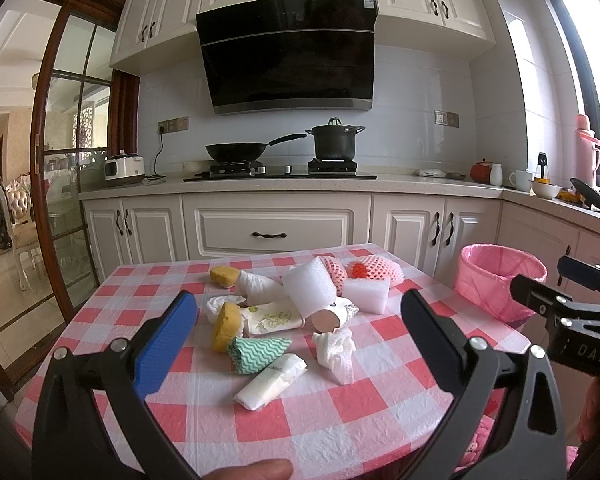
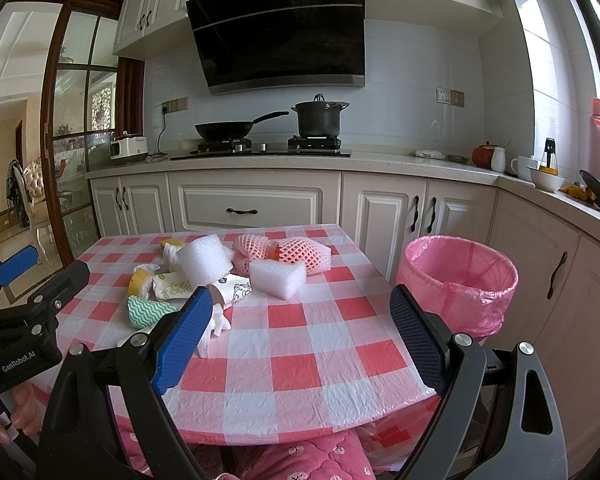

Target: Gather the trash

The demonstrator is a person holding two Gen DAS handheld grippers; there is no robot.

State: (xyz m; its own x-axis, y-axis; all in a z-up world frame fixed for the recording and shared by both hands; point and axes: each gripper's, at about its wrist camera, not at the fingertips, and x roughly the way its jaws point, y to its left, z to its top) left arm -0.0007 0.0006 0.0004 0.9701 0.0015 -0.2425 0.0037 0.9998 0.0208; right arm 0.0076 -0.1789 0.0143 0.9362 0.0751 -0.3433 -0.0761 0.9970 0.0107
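Two yellow sponges (image 1: 225, 326) – two white foam blocks (image 1: 309, 286) – one bin (image 1: 500, 280).

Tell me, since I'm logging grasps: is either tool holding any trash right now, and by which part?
Nothing is held. The left tool and right tool are both open and empty above the table; the trash pile lies untouched.

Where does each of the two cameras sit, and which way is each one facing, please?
Left wrist: rides the left gripper, open above the table's near edge, facing the trash pile; a thumb shows below.
Right wrist: rides the right gripper, open, further right, facing the checked tablecloth and pink-lined bin; a hand shows at left.
Shared: white foam block, the bin, stove, each other's gripper.
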